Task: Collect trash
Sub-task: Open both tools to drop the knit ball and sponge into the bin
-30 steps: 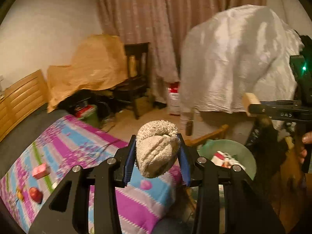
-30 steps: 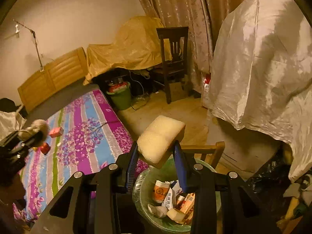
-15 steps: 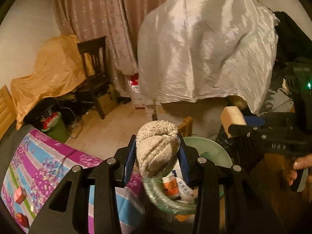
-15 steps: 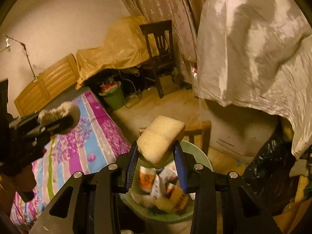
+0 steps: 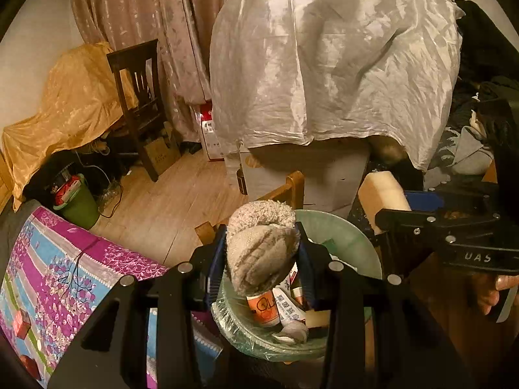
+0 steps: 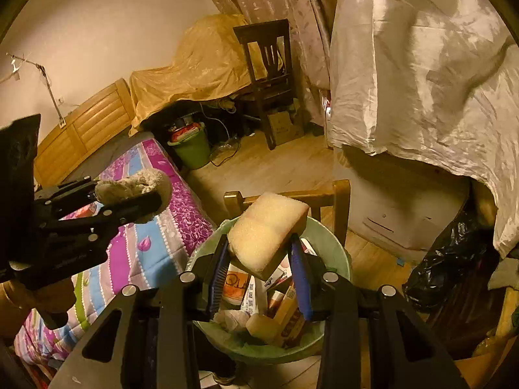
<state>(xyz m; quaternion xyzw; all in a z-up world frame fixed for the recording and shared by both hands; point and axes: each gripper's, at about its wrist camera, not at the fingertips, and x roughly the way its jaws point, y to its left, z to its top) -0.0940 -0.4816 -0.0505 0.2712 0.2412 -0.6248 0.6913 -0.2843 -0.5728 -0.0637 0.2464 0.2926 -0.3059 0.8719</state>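
While both grippers hang over the bin (image 6: 337,253), each has a load. Left gripper (image 5: 261,259): jaws clamped on a grey sock (image 5: 259,249), above the bin's near-left rim. Right gripper (image 6: 259,259): jaws clamped on a yellow sponge (image 6: 266,230), over the bin's middle. Bin already has cups, wrappers and cartons in it; bed (image 6: 168,227) just left of it.
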